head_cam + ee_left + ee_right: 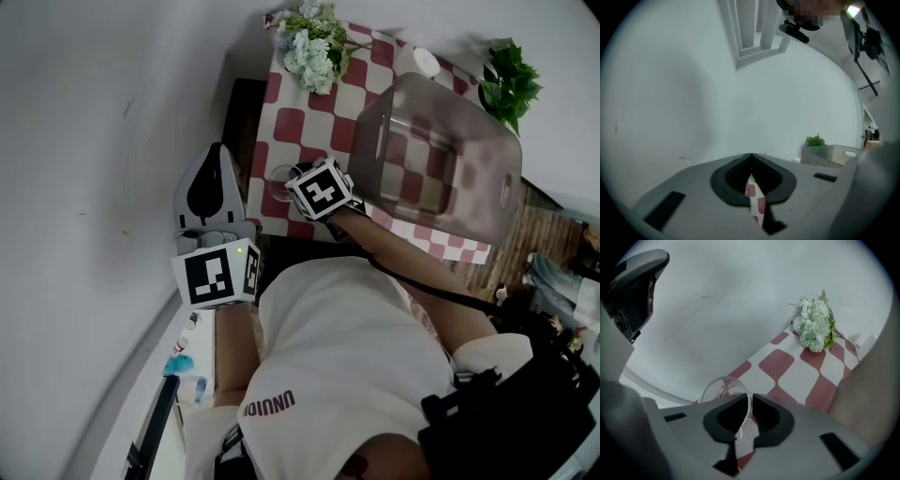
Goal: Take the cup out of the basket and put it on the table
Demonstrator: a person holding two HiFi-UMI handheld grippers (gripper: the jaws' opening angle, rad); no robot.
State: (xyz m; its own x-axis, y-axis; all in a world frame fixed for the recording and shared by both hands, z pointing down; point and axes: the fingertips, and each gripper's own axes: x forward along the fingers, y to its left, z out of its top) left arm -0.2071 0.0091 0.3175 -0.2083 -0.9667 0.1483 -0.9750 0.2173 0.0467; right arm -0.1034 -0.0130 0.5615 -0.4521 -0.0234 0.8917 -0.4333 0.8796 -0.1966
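The clear glass cup (723, 389) is out of the basket, over the near left corner of the checked table (309, 122). My right gripper (749, 398) is shut on the cup's rim wall, one jaw inside and one outside. Seen from the head view, the cup (278, 184) shows just left of the right gripper (292, 180) and its marker cube. Whether the cup's base rests on the cloth is hidden. My left gripper (751, 157) is shut on nothing and points at the wall. It hangs off the table's left side, where the head view shows the left gripper (216, 159).
The grey see-through basket (441, 159) stands on the right of the table. White flowers (314, 42) lie at the far edge, also shown as the flowers (814, 324). A green plant (511, 80) is beyond the basket. A white wall lies to the left.
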